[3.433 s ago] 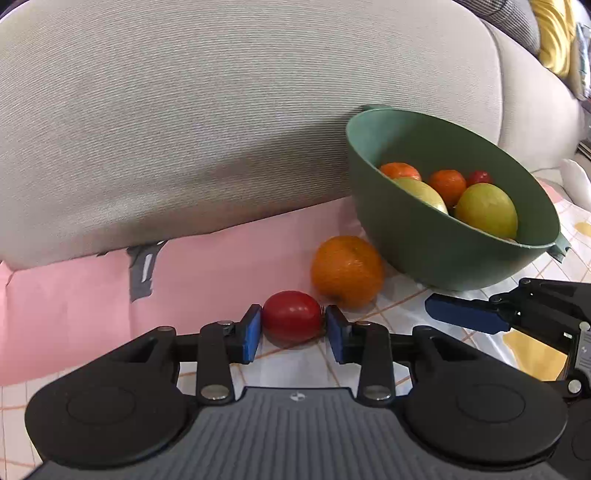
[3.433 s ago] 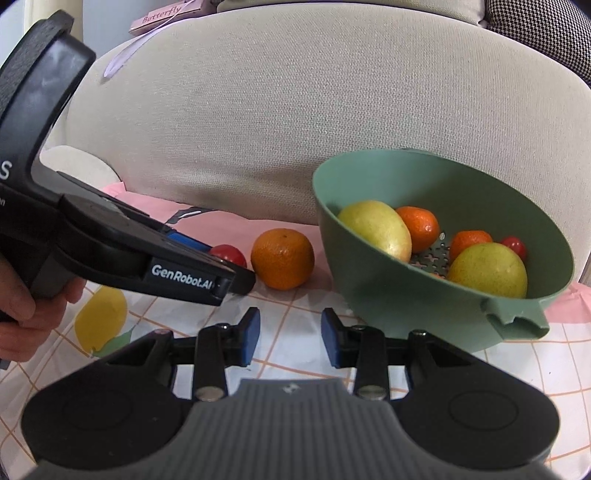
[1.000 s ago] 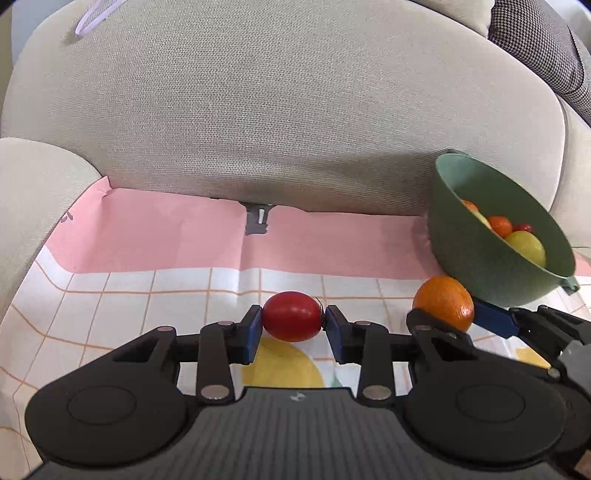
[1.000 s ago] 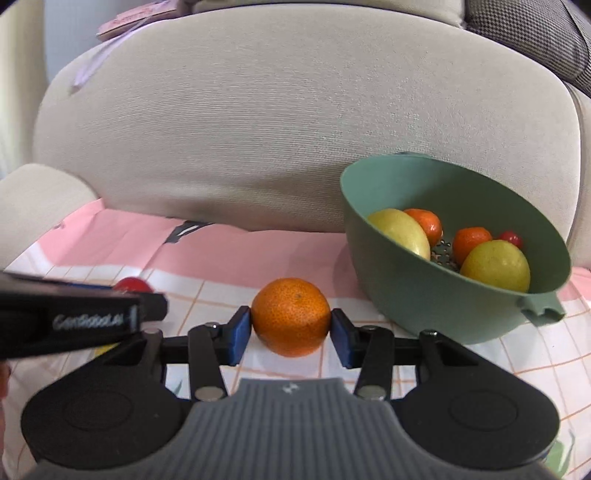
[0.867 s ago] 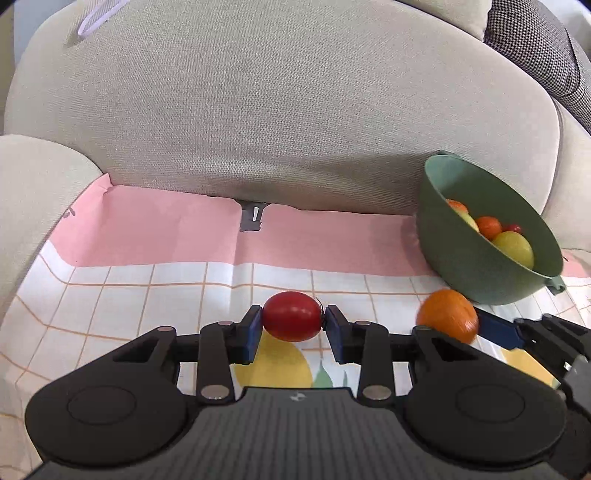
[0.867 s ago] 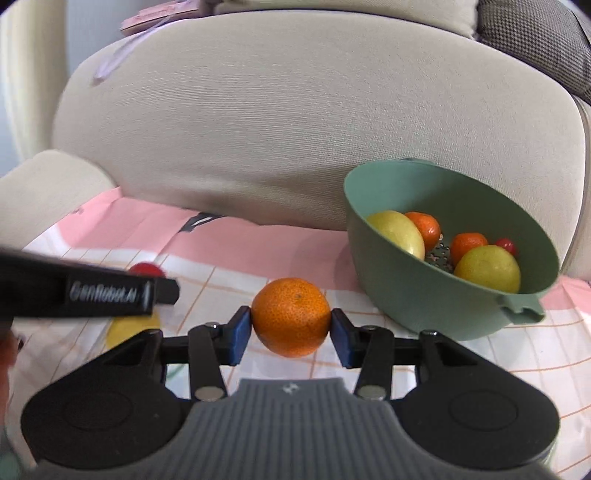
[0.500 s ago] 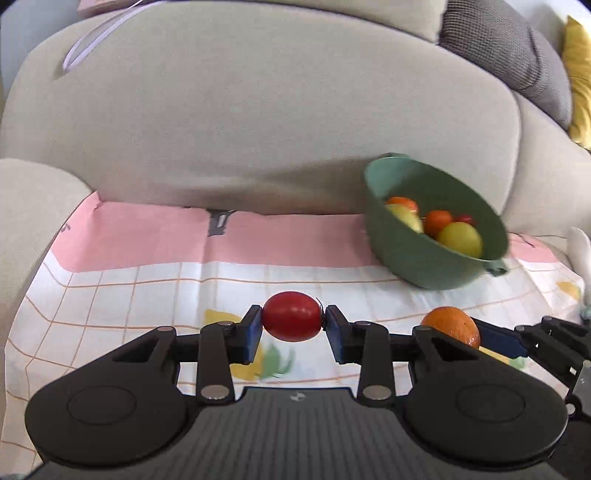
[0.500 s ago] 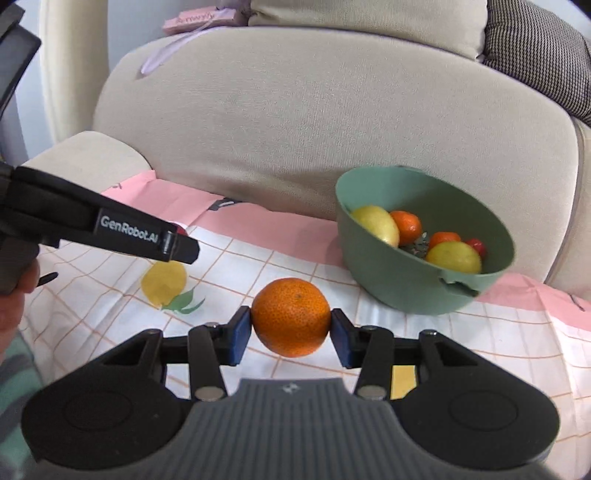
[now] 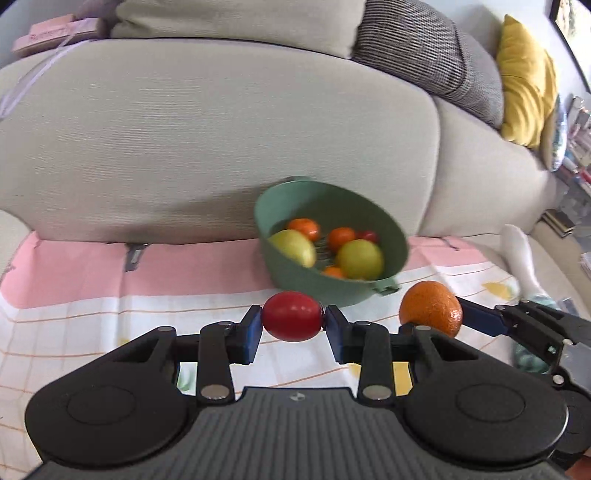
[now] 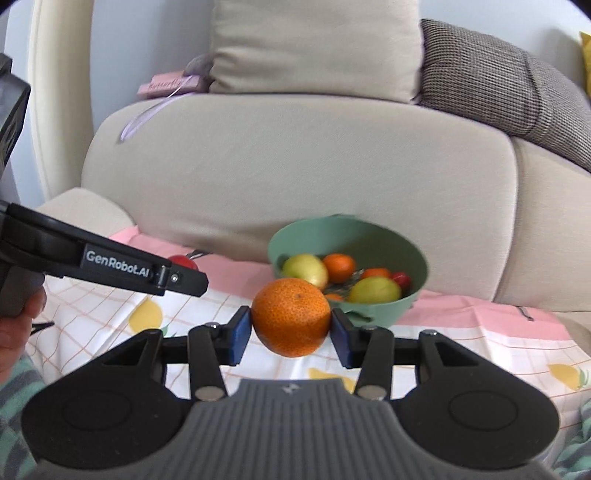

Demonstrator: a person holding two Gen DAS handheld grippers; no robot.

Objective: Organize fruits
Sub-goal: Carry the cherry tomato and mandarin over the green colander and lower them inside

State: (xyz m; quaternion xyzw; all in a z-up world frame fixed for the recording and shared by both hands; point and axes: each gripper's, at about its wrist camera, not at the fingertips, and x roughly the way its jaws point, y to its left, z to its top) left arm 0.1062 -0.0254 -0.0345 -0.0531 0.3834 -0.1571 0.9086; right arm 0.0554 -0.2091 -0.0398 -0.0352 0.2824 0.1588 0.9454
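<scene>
Fruits sit in both claws, each lifted clear of the cloth. Nearest in the left wrist view, the left gripper [image 9: 293,323] is clamped on a red tomato [image 9: 291,316], its two blue pads pressing the tomato's sides. Just to the right of that claw, and level with it, the right gripper [image 9: 436,314] reaches in from the right edge with an orange [image 9: 430,308] pinched at its tip. In the right wrist view the right gripper's blue pads [image 10: 240,334] squeeze the orange from both sides, and the left gripper comes in from the left, a hand [image 10: 16,328] around its grip and the tomato's red top peeping over its tip.

Below both claws lies a white checked cloth [image 9: 92,332] with printed lemons and a pink border. Beyond the claws, ahead and slightly right of the tomato, a green bowl [image 9: 325,284] stands on the pink band, tipped a little toward the cameras. Inside it are two yellow-green fruits [image 9: 360,258], several small oranges [image 9: 341,238] and a small red tomato [image 9: 369,235]. Behind the bowl rises the beige sofa back [image 9: 221,147], with a grey checked cushion [image 9: 424,55] and a yellow cushion [image 9: 524,85] farther right, and a pink box [image 9: 55,35] lying on top at the left.
</scene>
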